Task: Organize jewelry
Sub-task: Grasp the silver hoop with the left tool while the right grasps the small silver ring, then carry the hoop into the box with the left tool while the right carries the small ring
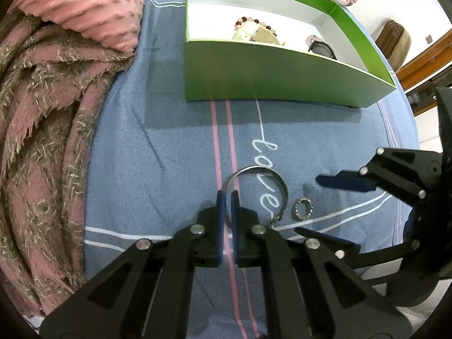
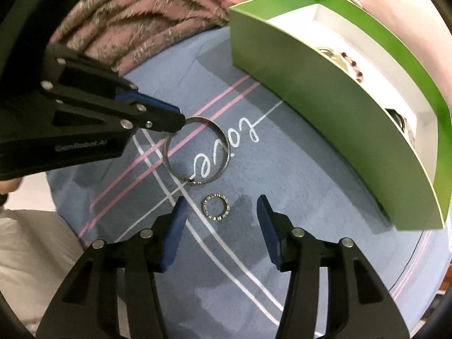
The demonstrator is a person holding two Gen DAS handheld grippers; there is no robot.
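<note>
A silver bangle (image 1: 284, 195) (image 2: 227, 148) lies on the blue sheet, over the stitched word "love". My left gripper (image 1: 227, 196) (image 2: 182, 121) is shut on the bangle's rim, which runs between the blue pads. A small studded ring (image 1: 296, 212) (image 2: 226, 212) lies flat on the sheet just beside the bangle. My right gripper (image 2: 221, 200) (image 1: 306, 204) points down over the ring, open, one finger on each side and neither pad touching it. Beyond them stands a green box (image 1: 268, 73) (image 2: 325, 107) with a white inside, holding a beaded bracelet (image 1: 254, 22) and other pieces.
A pink dotted pillow (image 1: 107, 8) and a pink-brown fringed blanket (image 1: 48, 118) are piled along the sheet's left side. The bed's edge curves past the right gripper. A person's light trouser leg (image 2: 25, 243) shows beside the bed.
</note>
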